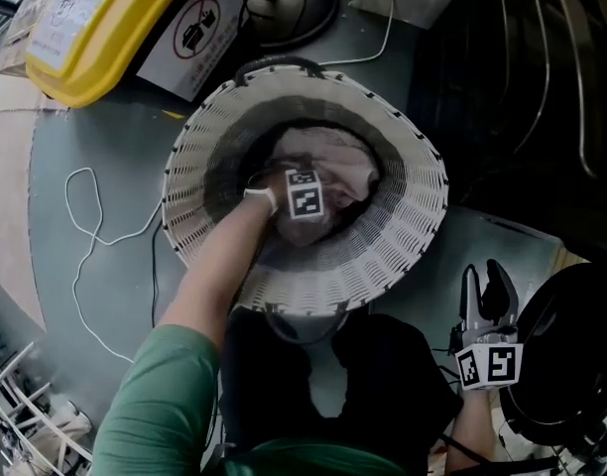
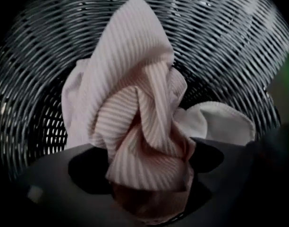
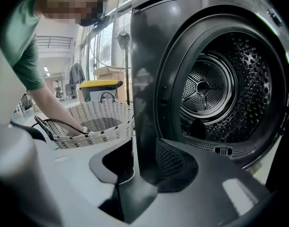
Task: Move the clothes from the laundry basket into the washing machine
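A white woven laundry basket (image 1: 383, 256) stands on the grey floor, with crumpled pale pink striped clothes (image 1: 333, 162) in its bottom. My left gripper (image 1: 305, 198) reaches down inside it. In the left gripper view the jaws of this gripper (image 2: 149, 174) stand wide open, a fold of the striped cloth (image 2: 135, 108) lies between them, and the basket wall (image 2: 220, 46) curves behind. My right gripper (image 1: 485, 276) hangs at the lower right, its jaws a little apart and empty. In the right gripper view it (image 3: 135, 174) faces the washing machine's open, empty drum (image 3: 215, 89).
A yellow tub (image 1: 95, 28) and a box with a warning sign (image 1: 189, 28) stand beyond the basket. A white cable (image 1: 85, 226) loops over the floor at the left. The machine's dark round door (image 1: 571, 355) is beside my right gripper. The basket (image 3: 102, 122) sits left of the machine.
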`<state>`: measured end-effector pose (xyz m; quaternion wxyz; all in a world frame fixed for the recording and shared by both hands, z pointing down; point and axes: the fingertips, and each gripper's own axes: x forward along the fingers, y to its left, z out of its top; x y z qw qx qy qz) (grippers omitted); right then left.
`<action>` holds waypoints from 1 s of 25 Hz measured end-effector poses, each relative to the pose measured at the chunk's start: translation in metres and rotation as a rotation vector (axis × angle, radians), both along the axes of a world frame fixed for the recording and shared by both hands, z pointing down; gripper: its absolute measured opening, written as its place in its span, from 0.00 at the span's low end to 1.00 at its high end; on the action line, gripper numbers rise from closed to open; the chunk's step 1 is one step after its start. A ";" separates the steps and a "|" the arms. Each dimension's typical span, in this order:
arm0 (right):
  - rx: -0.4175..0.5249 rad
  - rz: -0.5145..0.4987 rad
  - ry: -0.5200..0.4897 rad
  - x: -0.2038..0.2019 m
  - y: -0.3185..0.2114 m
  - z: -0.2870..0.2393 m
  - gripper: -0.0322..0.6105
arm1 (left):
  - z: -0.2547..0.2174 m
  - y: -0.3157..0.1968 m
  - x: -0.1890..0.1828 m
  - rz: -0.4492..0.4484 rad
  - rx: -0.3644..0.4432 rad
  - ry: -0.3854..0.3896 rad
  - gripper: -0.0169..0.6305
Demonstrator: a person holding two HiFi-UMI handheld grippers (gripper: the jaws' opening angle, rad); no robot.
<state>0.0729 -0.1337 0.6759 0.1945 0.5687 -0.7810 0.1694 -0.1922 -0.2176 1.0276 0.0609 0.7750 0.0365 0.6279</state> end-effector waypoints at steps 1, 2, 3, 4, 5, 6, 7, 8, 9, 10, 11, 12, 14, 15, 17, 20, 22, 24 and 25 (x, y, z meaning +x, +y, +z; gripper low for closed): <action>-0.001 -0.005 0.002 -0.003 -0.001 0.002 0.27 | 0.004 0.004 -0.001 0.031 0.000 -0.012 0.72; -0.002 -0.012 0.001 -0.006 -0.002 0.004 0.27 | 0.006 0.006 -0.002 0.046 0.004 -0.018 0.54; -0.003 -0.018 -0.003 -0.010 -0.003 0.005 0.27 | 0.005 0.005 -0.003 0.042 0.010 -0.020 0.38; -0.003 -0.023 -0.009 -0.014 -0.003 0.005 0.27 | 0.002 0.003 -0.005 0.024 0.012 -0.018 0.22; -0.004 -0.027 -0.016 -0.017 -0.003 0.003 0.27 | -0.004 0.001 -0.005 0.001 0.009 -0.013 0.13; -0.007 -0.031 -0.022 -0.020 -0.002 0.000 0.27 | -0.012 0.000 -0.005 -0.022 0.005 -0.006 0.10; -0.012 -0.038 -0.025 -0.024 0.000 -0.004 0.27 | -0.022 -0.001 -0.006 -0.046 0.006 0.005 0.08; -0.018 -0.048 -0.025 -0.028 0.003 -0.010 0.27 | -0.035 -0.003 -0.007 -0.074 0.015 0.018 0.08; -0.025 -0.060 -0.023 -0.032 0.006 -0.016 0.27 | -0.048 -0.006 -0.009 -0.106 0.032 0.031 0.07; -0.032 -0.070 -0.022 -0.035 0.009 -0.023 0.27 | -0.063 -0.009 -0.013 -0.139 0.057 0.043 0.07; -0.040 -0.075 -0.024 -0.038 0.011 -0.032 0.27 | -0.078 -0.012 -0.016 -0.168 0.087 0.053 0.07; -0.047 -0.078 -0.029 -0.040 0.014 -0.041 0.27 | -0.094 -0.016 -0.021 -0.190 0.121 0.058 0.07; -0.056 -0.084 -0.039 -0.044 0.018 -0.063 0.27 | -0.127 -0.020 -0.030 -0.221 0.191 0.059 0.07; -0.058 -0.089 -0.045 -0.047 0.019 -0.075 0.27 | -0.145 -0.020 -0.034 -0.237 0.222 0.064 0.07; -0.059 -0.099 -0.059 -0.051 0.022 -0.101 0.27 | -0.184 -0.019 -0.040 -0.276 0.271 0.087 0.07; -0.066 -0.105 -0.075 -0.054 0.028 -0.142 0.27 | -0.244 -0.009 -0.042 -0.295 0.327 0.113 0.07; -0.071 -0.112 -0.082 -0.057 0.032 -0.170 0.27 | -0.285 0.000 -0.041 -0.274 0.372 0.123 0.07; -0.071 -0.126 -0.092 -0.063 0.036 -0.203 0.27 | -0.330 0.006 -0.042 -0.272 0.417 0.132 0.07; -0.070 -0.134 -0.097 -0.066 0.038 -0.220 0.27 | -0.354 0.007 -0.045 -0.288 0.436 0.135 0.07</action>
